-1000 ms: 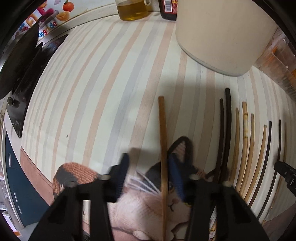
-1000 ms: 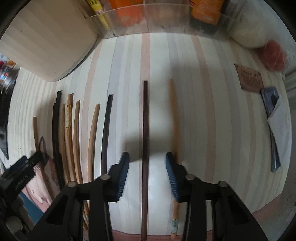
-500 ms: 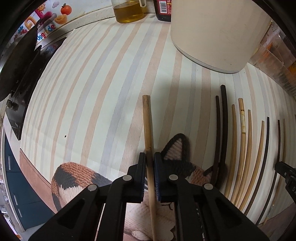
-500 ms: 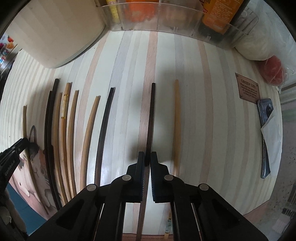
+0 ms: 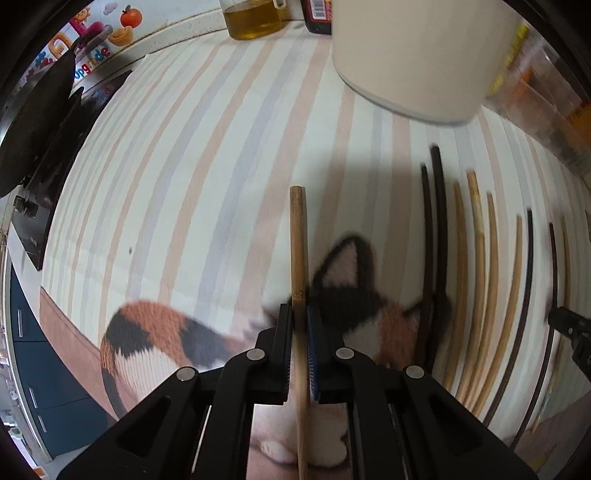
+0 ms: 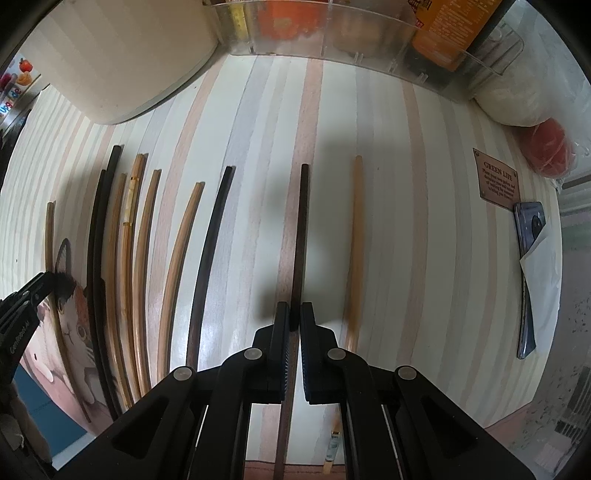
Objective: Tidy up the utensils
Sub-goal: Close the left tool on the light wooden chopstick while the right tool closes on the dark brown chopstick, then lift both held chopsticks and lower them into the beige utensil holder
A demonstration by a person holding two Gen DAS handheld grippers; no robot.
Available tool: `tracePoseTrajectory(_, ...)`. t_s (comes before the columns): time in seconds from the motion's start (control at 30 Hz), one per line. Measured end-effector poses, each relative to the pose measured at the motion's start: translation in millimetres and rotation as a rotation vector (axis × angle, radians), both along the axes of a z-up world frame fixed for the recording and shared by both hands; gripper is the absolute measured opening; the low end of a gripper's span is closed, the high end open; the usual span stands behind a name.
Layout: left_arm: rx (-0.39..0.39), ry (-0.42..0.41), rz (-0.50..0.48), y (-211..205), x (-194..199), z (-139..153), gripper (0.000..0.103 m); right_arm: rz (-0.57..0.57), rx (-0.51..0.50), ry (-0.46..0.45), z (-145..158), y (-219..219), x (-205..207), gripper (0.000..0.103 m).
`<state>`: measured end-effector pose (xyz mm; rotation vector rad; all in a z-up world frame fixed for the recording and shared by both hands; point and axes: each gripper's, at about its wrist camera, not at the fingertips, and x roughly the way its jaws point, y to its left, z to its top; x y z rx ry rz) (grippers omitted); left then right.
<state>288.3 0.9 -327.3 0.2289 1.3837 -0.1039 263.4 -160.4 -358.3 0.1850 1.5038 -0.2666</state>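
Chopsticks lie side by side on a striped mat (image 5: 177, 177). My left gripper (image 5: 300, 317) is shut on a light wooden chopstick (image 5: 296, 236), held above the cat picture (image 5: 347, 295). My right gripper (image 6: 292, 317) is shut on a dark brown chopstick (image 6: 301, 229), lifted off the mat. A light chopstick (image 6: 354, 236) lies just to its right. Several dark and light chopsticks (image 6: 129, 236) lie in a row to its left; the row also shows in the left wrist view (image 5: 476, 266).
A large cream container (image 5: 410, 55) stands at the back, also in the right wrist view (image 6: 122, 55). A clear organiser (image 6: 332, 33) with packets sits behind. An oil jar (image 5: 253, 18), a phone (image 6: 528, 273) and a small sign (image 6: 498, 181) are nearby.
Both grippers closed from open onto their chopsticks, then lifted them a little off the mat. The left one shifted left over the cat picture.
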Motion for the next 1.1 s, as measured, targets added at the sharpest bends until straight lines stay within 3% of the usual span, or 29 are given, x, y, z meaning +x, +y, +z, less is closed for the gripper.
tracePoseTrajectory(0.23,0.007,0.025,-0.024,1.0,-32.8,0.3,0.006,0.037,0.014,0.041,-2.4,-1.9,-24.3,0.006)
tracePoseTrajectory(0.43,-0.039,0.049,0.002,7.9,-13.1,1.8,0.006,0.032,0.036,0.083,-0.1,-4.1,-19.0,0.007)
tracePoseTrajectory(0.67,-0.045,0.022,-0.011,9.2,3.8,2.6,0.005,0.049,0.033,0.117,2.7,-4.2,-3.1,0.007)
tracePoseTrajectory(0.83,-0.064,0.01,-0.044,6.9,3.4,10.7,0.005,0.035,0.024,0.052,11.6,-1.5,-15.0,0.005)
tracePoseTrajectory(1.1,-0.082,-0.075,-0.081,9.4,6.4,60.5,0.005,-0.011,0.028,-0.117,52.0,7.1,-46.7,0.005)
